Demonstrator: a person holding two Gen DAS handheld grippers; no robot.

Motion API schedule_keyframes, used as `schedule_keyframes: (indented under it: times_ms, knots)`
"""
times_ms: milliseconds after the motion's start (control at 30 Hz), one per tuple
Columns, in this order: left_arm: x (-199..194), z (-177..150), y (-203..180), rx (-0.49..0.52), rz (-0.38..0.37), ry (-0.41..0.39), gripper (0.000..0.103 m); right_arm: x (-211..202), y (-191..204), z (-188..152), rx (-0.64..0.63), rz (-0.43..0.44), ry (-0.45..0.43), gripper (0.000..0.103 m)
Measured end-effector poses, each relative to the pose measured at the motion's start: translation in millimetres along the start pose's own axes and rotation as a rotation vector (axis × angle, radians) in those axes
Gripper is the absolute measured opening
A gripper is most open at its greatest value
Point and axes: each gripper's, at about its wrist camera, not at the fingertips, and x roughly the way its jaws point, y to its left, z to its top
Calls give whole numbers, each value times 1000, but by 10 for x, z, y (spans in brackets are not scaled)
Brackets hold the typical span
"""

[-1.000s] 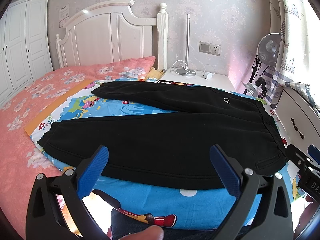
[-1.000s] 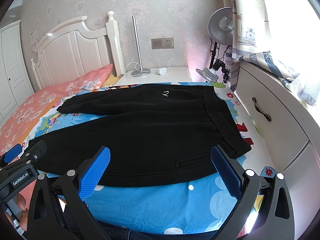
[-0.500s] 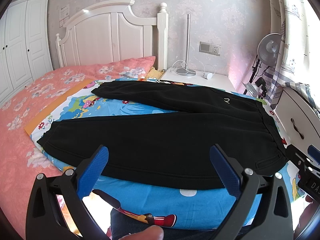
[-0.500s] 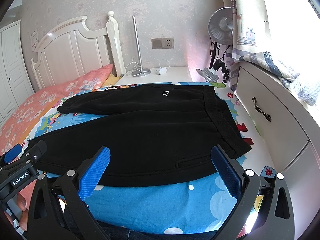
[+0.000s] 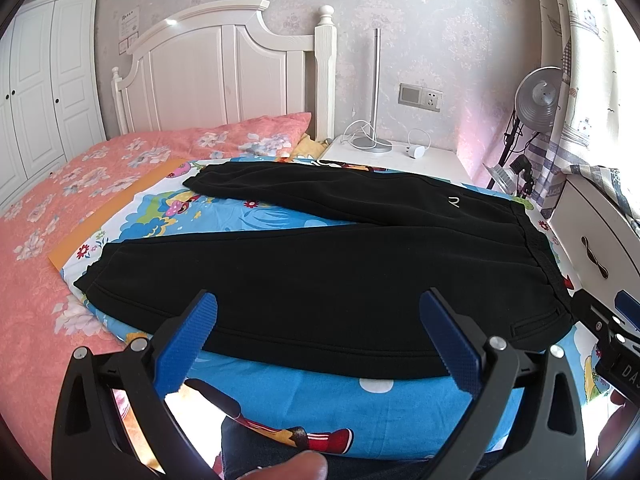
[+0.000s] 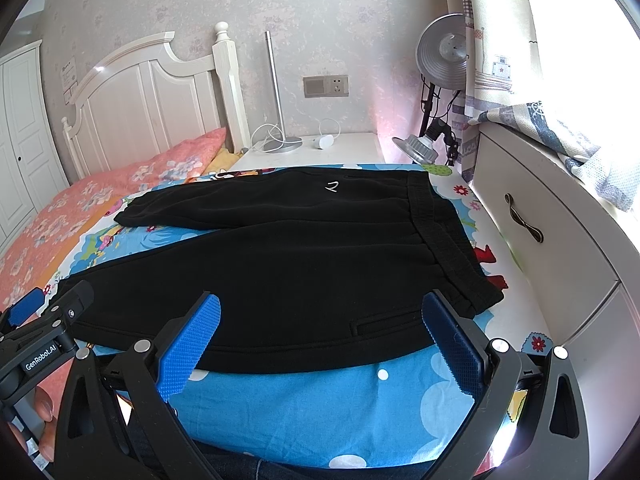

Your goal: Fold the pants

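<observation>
Black pants (image 5: 340,264) lie flat on the bed (image 5: 280,396), legs splayed, just ahead of both jaws (waistband toward the right). Left gripper (image 5: 320,340) and right gripper (image 6: 320,340) hover spread wide, empty, short of the near hem.

Matt black fleecy cloth pants (image 5: 320,264) lie on a printed cotton sheet (image 5: 320,404); behind it, a glossy white painted wooden headboard (image 5: 224,68).
</observation>
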Motion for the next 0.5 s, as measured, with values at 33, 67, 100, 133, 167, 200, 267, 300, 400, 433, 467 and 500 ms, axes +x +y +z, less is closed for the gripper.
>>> schedule_keyframes:
  times_ms: [33, 67, 100, 133, 167, 200, 267, 300, 400, 433, 467, 500]
  knots:
    - [0, 0, 0, 1, 1, 1, 101, -1, 0, 0, 0, 0, 0, 98]
    - [2, -1, 1, 1, 0, 1, 101, -1, -1, 1, -1, 1, 0, 98]
    - [2, -1, 0, 0, 0, 1, 101, 2, 2, -7, -1, 1, 0, 98]
    - [2, -2, -1, 0, 0, 1, 101, 3, 11, -21, -2, 1, 0, 98]
    - [2, -4, -4, 0, 0, 1, 101, 4, 10, -20, -2, 1, 0, 98]
    - [2, -2, -1, 1, 0, 1, 101, 5, 11, -21, -2, 1, 1, 98]
    - [2, -2, 0, 1, -1, 2, 101, 15, 21, -40, -2, 4, 4, 98]
    - [5, -8, 1, 1, -2, 3, 101, 25, 30, -57, -1, 11, 5, 98]
    - [33, -32, 7, -2, -12, 11, 101, 93, 57, -101, 3, 56, 37, 98]
    - [52, -43, 17, -6, -21, 16, 101, 144, 57, -121, 11, 72, 63, 98]
    - [77, -54, 29, -10, -35, 24, 101, 236, 51, -163, 25, 86, 108, 98]
    - [104, -65, 47, -15, -52, 29, 101, 307, 36, -184, 40, 100, 144, 98]
